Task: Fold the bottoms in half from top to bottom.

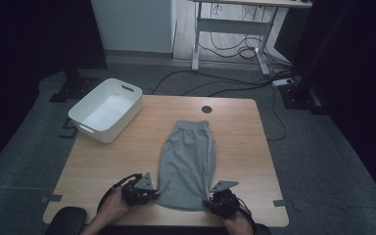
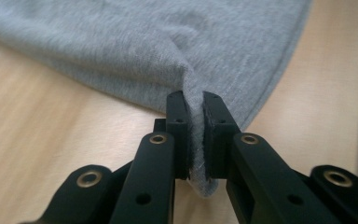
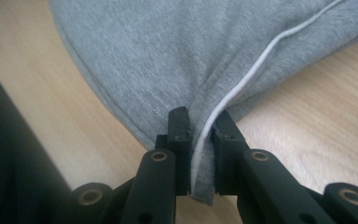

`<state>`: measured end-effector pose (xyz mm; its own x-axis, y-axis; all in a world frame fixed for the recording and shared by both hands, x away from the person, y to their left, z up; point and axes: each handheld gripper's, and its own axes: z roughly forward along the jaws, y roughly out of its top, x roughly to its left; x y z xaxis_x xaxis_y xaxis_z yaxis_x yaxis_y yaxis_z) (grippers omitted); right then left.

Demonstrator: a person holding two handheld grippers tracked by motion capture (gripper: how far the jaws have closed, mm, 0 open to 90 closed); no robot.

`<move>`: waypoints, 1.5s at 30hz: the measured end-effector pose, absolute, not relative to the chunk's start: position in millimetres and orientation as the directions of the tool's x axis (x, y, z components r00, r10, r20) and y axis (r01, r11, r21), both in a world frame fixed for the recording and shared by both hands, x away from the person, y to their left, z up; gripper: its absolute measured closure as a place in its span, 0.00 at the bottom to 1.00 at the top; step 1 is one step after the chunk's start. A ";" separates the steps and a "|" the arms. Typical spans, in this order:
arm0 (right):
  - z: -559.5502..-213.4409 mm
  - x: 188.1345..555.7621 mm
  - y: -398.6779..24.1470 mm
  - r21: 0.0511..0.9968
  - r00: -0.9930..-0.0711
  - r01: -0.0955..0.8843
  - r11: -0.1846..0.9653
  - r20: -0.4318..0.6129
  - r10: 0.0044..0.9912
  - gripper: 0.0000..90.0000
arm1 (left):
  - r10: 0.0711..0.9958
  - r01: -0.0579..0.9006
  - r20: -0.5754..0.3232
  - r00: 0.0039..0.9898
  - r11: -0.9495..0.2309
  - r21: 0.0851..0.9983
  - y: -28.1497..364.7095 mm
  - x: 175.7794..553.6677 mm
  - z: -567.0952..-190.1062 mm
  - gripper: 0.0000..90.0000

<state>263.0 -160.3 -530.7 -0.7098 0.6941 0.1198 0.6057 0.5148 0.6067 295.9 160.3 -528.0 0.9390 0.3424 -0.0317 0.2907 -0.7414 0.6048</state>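
Observation:
A pair of grey shorts (image 1: 188, 159) with a white side stripe lies flat on the wooden table (image 1: 117, 161), waistband at the far end and hem toward me. My left gripper (image 1: 152, 194) is shut on the shorts' near left hem corner; in the left gripper view the grey cloth (image 2: 168, 46) is pinched between the black jaws of that gripper (image 2: 195, 100). My right gripper (image 1: 209, 201) is shut on the near right corner. There the stripe seam (image 3: 256, 60) runs down between the jaws of this gripper (image 3: 200, 116).
A white empty bin (image 1: 106, 108) stands at the table's far left corner. A round cable hole (image 1: 206, 109) sits at the far edge. Behind the table are a desk frame (image 1: 230, 29) and floor cables (image 1: 235, 83).

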 end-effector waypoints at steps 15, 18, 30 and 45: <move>-478.2 257.6 -176.8 0.702 -0.734 0.525 0.482 0.087 0.673 0.90 | 0.345 0.258 -0.035 0.938 -0.626 0.736 170.8 300.5 -484.6 0.92; -469.0 269.9 -173.6 0.715 -0.734 0.504 0.485 0.058 0.677 0.90 | 0.372 0.245 0.000 0.928 -0.612 0.752 169.4 313.6 -474.9 0.92; -442.0 323.3 -179.3 0.754 -0.685 0.476 0.452 -0.004 0.728 0.90 | 0.460 0.246 0.051 0.886 -0.561 0.790 157.7 371.5 -447.0 0.91; -428.9 387.1 -177.0 0.758 -0.642 0.484 0.438 -0.033 0.766 0.90 | 0.532 0.291 0.076 0.843 -0.571 0.768 142.8 439.7 -428.2 0.90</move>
<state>387.1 -177.0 -428.9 -0.6420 0.7660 -0.0328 0.4836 0.4378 0.7580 439.7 142.8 -428.2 0.8434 0.5319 0.0760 0.2909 -0.5709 0.7677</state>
